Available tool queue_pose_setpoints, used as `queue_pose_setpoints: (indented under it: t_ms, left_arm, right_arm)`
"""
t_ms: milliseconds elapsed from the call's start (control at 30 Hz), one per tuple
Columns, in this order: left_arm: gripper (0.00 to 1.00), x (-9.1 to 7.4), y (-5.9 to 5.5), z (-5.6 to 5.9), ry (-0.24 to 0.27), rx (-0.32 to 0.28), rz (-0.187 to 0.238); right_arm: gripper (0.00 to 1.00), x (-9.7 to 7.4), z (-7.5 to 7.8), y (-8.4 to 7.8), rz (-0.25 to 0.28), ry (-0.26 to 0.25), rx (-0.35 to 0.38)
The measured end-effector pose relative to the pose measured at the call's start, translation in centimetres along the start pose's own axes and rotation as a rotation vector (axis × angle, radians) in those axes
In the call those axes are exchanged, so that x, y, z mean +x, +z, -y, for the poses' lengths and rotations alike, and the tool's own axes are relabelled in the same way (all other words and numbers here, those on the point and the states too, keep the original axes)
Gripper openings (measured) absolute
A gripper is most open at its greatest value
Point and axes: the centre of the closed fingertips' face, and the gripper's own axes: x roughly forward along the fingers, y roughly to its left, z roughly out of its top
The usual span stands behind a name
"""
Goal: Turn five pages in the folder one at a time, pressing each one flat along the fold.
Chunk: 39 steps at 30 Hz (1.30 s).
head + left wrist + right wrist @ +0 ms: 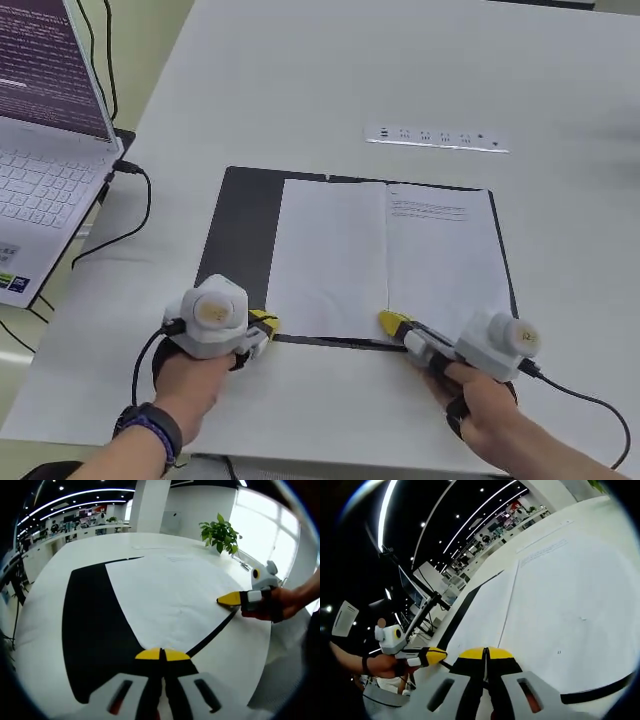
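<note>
1. Folder (pixel 240 230) lies open flat on the counter (pixel 300 80) in the head view. Its long axis runs left-right and its fold runs near-far.
2. Left gripper view: left gripper (pixel 162 654) has its jaws pressed together over the folder's near-left black cover.
3. Right gripper view: right gripper (pixel 485 653) also has its jaws together, at the near edge by the fold.

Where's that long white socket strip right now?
In the head view the socket strip lies on the table just beyond the far edge of the open folder, above its right-hand page; the laptop is far off at the left.
</note>
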Motion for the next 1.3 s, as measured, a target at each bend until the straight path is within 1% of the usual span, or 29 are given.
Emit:
queue_pose_setpoints:
  t_ms: [200, 300, 533, 600, 733, 800, 867, 967, 1033, 1067, 1100, 1133, 1200, 1300]
  left_arm:
    - [0.00, -0.1, 0.0, 0.0, -0.002, -0.001, 0.002]
    - [0.00, -0.1, 0.0, 0.0, -0.004, -0.010, 0.003]
    - [0.00, -0.2, 0.0, 0.0, -0.006, -0.009, -0.004]
    - [0.00, -0.2, 0.0, 0.0, -0.002, -0.031, -0.009]
    - [0.00, -0.1, 0.0, 0.0, 0.002, -0.053, -0.013]
    - [0.00, -0.1, 0.0, 0.3, -0.018, -0.127, -0.012]
    - [0.01, -0.2, 0.1, 0.2, -0.017, -0.136, -0.009]
    - [0.06, -0.5, 0.7, 1.1, -0.035, -0.130, 0.009]
    - [0.09, -0.7, 1.2, 1.8, -0.059, -0.134, 0.025]
    - [0.13, -0.8, 1.6, 2.0, -0.065, -0.142, 0.037]
    - [0.14, -1.1, 2.1, 2.3, -0.068, -0.140, 0.058]
    - [0.15, -1.3, 2.3, 2.5, -0.068, -0.134, 0.065]
    - [0.17, -1.6, 2.6, 3.0, -0.072, -0.112, 0.069]
    - [0.21, -2.0, 2.8, 3.6, -0.081, -0.082, 0.063]
  right_arm:
    - [0.00, -0.6, -0.1, -0.6, -0.010, 0.009, -0.006]
    - [0.00, -0.6, -0.2, -0.6, -0.011, 0.009, -0.007]
    - [0.00, -0.7, -0.3, -0.5, -0.016, 0.002, -0.003]
    - [0.00, -0.7, -0.3, -0.5, -0.018, -0.001, -0.004]
    - [0.00, -0.7, -0.3, -0.5, -0.022, -0.008, 0.002]
    - [0.00, -0.7, -0.3, -0.4, -0.028, -0.010, 0.013]
    - [0.00, -0.8, -0.5, -0.3, -0.038, -0.008, 0.015]
    - [0.00, -1.1, -0.8, -0.4, -0.053, 0.003, 0.011]
    - [0.04, -1.5, -1.0, -0.5, -0.060, 0.011, 0.000]
    - [0.06, -1.7, -1.1, -0.4, -0.063, 0.017, -0.008]
    - [0.08, -1.9, -1.2, -0.3, -0.062, 0.020, -0.014]
    - [0.11, -2.0, -1.4, -0.2, -0.062, 0.023, -0.020]
    - [0.15, -2.5, -1.6, 0.0, -0.060, 0.027, -0.036]
    - [0.16, -3.2, -1.7, 0.4, -0.054, 0.027, -0.046]
